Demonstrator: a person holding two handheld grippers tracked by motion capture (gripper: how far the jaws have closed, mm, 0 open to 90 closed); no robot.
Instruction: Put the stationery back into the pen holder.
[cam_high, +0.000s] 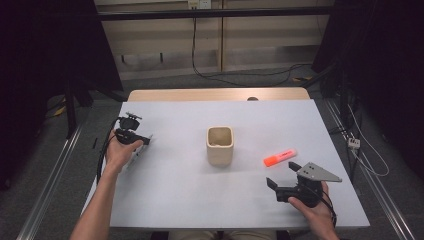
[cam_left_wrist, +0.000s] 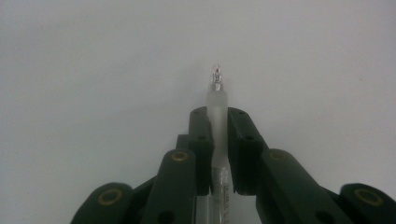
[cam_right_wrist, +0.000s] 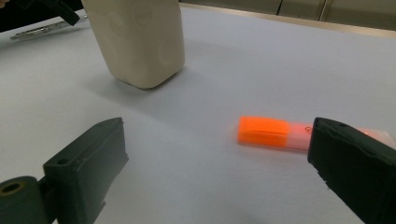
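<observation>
- Black-jawed right gripper (cam_high: 280, 176), nearest the person on the right of the white tabletop (cam_high: 175, 200): its jaws stand wide apart and empty, aimed toward the orange highlighter (cam_high: 280, 157) lying flat just beyond them.
- In the right gripper view the highlighter (cam_right_wrist: 280, 133) sits off-centre, its pale end passing behind the right-hand jaw while the orange cap shows in the gap. A good grasp probably calls for shifting the gripper sideways until the barrel lies midway between the jaws, then lowering and closing across the barrel's narrow width, not along its length.
- The highlighter's round body may roll under a one-sided touch, so both jaws should meet it together.
- Beige pen cup (cam_high: 220, 145), upright at mid-tabletop, well apart from both grippers: likely the destination. Its mouth is narrow, so anything carried there should be tipped upright over the opening before release.
- Left gripper (cam_high: 145, 140), at the left edge of the tabletop: its jaws are closed on a clear frosted pen (cam_left_wrist: 218, 112), low over the surface.
- The pen's tip (cam_left_wrist: 217, 74) protrudes beyond the jaws; the grip looks centred and straight, suited to a lift without slipping.
</observation>
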